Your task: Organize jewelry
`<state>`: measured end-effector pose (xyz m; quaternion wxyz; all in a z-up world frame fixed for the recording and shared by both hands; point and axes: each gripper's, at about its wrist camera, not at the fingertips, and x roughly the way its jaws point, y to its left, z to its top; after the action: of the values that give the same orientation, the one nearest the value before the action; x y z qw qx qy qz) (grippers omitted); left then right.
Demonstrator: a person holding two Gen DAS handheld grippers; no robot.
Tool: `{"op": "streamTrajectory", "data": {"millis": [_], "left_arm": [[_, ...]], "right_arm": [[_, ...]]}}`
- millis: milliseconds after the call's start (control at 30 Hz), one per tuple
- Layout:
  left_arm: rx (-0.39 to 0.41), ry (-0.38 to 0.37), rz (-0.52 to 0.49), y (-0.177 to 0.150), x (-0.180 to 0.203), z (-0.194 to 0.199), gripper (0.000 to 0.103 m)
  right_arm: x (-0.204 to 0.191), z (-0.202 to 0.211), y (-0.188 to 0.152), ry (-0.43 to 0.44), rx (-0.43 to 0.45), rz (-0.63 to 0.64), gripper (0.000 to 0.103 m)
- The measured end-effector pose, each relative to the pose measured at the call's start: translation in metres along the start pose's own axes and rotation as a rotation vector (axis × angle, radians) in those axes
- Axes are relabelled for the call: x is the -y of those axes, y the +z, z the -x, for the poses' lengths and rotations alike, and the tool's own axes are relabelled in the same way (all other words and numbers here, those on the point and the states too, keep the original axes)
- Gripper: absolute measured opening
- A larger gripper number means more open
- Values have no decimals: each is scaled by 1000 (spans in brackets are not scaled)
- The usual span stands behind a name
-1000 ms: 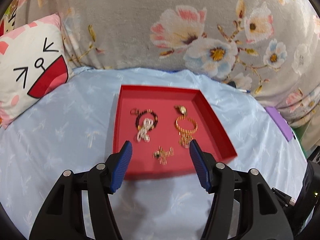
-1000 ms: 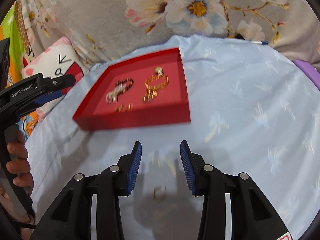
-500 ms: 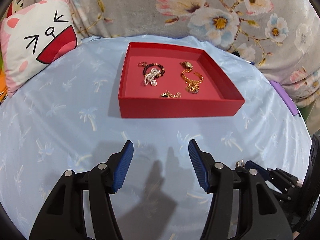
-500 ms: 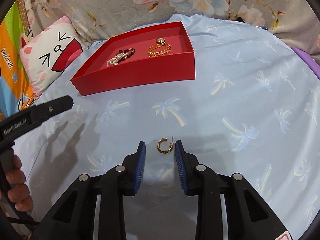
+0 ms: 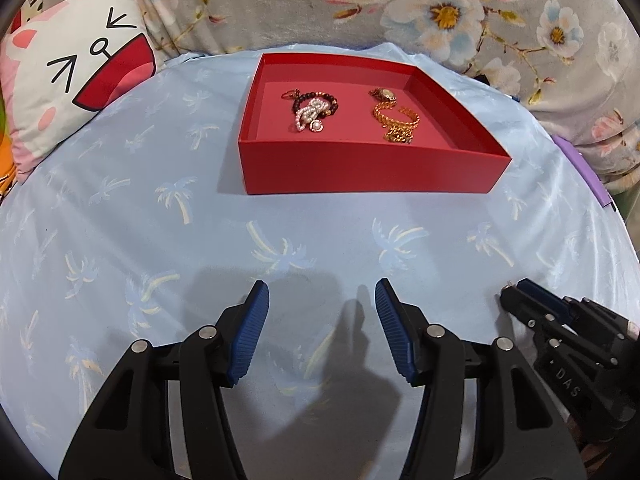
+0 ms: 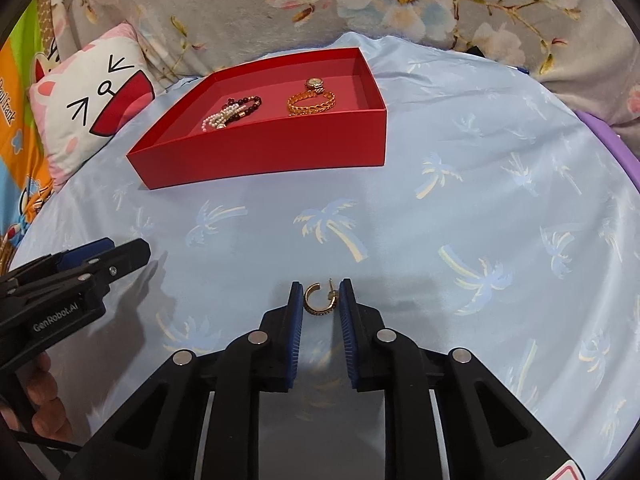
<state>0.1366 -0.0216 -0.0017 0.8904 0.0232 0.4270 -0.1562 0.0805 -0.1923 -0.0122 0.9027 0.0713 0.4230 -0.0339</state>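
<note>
Setting: palm-print blue sheet (image 6: 460, 208) on a bed
Right gripper (image 6: 319, 300): jaws closing around a gold hoop earring (image 6: 318, 300), pads not yet pressing it
Left gripper (image 5: 320, 312): jaws released, empty, waiting beside
Red tray (image 6: 280, 152): beyond the jaws, the earring's likely destination

A cat-face cushion (image 5: 76, 80) lies upper left; a grey floral blanket (image 5: 400, 4) (pink and white blooms) spans the top.

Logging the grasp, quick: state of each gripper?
Left gripper: open, empty.
Right gripper: fingers closing around the gold hoop earring, not yet gripping.
</note>
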Motion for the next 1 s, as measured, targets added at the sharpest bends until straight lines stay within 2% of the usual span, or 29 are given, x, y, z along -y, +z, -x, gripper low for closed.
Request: {"op": "streamTrajectory", "data": {"millis": [300, 367, 433, 467, 500, 533, 767, 1000], "left_arm": [[0, 29, -39, -6, 6, -8, 53], [3, 18, -51, -6, 8, -7, 42], [4, 12, -64, -5, 10, -8, 21], [2, -3, -68, -5, 11, -8, 14], [-3, -16, -67, -4, 11, -8, 3], [-8, -31, -64, -4, 12, -9, 0], [1, -113, -54, -2, 16, 0, 0], [18, -132, -35, 7, 15, 10, 0]], "right_arm": [[4, 0, 0, 17, 2, -28, 17], [7, 1, 0, 33, -1, -45, 17], [9, 1, 0, 50, -5, -61, 17], [9, 1, 0, 58, -7, -67, 17], [9, 2, 0, 63, -8, -70, 17], [9, 2, 0, 64, -9, -70, 17], [6, 8, -1, 86, -5, -71, 17], [-1, 22, 11, 110, 35, -55, 17]]}}
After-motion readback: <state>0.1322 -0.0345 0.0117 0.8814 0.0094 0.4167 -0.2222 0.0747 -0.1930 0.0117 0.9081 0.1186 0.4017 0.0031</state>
